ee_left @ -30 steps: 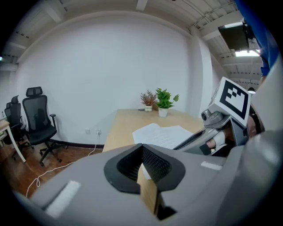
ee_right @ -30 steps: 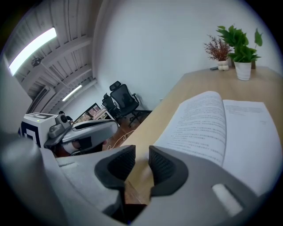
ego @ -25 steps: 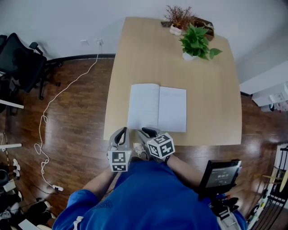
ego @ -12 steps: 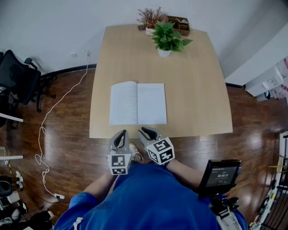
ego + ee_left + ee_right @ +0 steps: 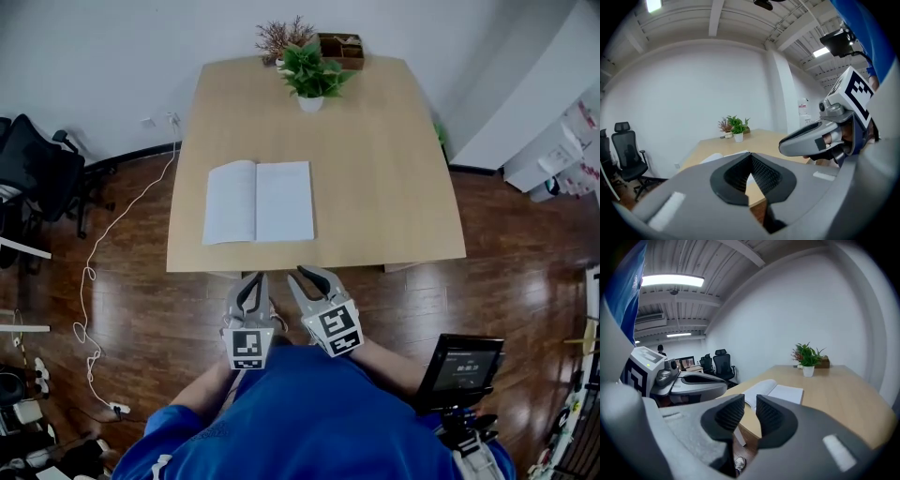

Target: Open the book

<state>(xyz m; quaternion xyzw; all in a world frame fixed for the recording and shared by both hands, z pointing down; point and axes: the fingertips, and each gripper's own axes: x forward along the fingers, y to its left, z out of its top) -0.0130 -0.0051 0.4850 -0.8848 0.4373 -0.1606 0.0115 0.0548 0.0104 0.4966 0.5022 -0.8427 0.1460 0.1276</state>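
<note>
We see no brand or label that can be read. The open book [image 5: 259,201] shows pale pages whose print is too small to make out. Each claw carries a cube with black-and-white square markers. A small dark screen [image 5: 459,366], beside and behind the right claw, shows lines too small to read.

The left claw [image 5: 252,278] has its tips together with nothing between them. The right claw [image 5: 302,275] stands narrowly apart and empty. The two are side by side over the floor [image 5: 525,262], just short of the table's near edge.

The book lies flat on the light wooden table [image 5: 375,187], ahead of the left claw and apart from it. Far ahead, at the table's back edge, stand a green plant [image 5: 309,73] in a white pot, a dried reddish plant [image 5: 281,37] and a brown box [image 5: 340,47].

The floor is dark glossy wood and the wall is white. A black office chair [image 5: 33,173] and a trailing white cable [image 5: 94,272] sit far to the left of the left claw.
</note>
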